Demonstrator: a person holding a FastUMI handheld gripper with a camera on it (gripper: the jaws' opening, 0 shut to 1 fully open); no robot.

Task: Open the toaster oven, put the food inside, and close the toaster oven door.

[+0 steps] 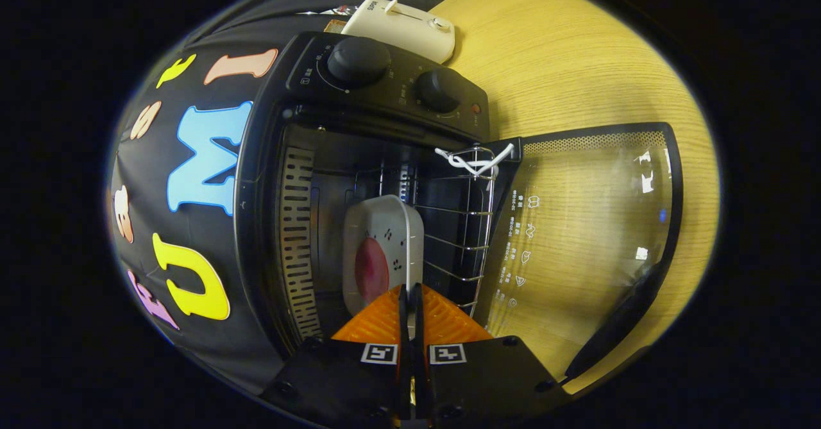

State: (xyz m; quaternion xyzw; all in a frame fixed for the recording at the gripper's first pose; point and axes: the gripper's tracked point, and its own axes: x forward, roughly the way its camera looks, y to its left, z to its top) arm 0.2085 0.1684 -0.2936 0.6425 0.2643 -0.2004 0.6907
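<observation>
The wooden surface [577, 63] carries the black toaster oven [385, 89], its glass door [584, 224] swung fully open, with a white toaster [401, 28] beyond it. Inside, on the wire rack [458, 224], sits the white dish [383, 249] of reddish food [372, 269]. The tongs [410, 291] are pinched narrow on the dish's near rim.

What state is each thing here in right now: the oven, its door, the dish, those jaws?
Toaster oven: open, rolled sideways in this view.
Glass door: swung fully open over the wooden table.
Wire rack: inside the oven.
White plate with pink food: inside the oven, against the rack.
Gripper: jaws shut on the plate's rim.
</observation>
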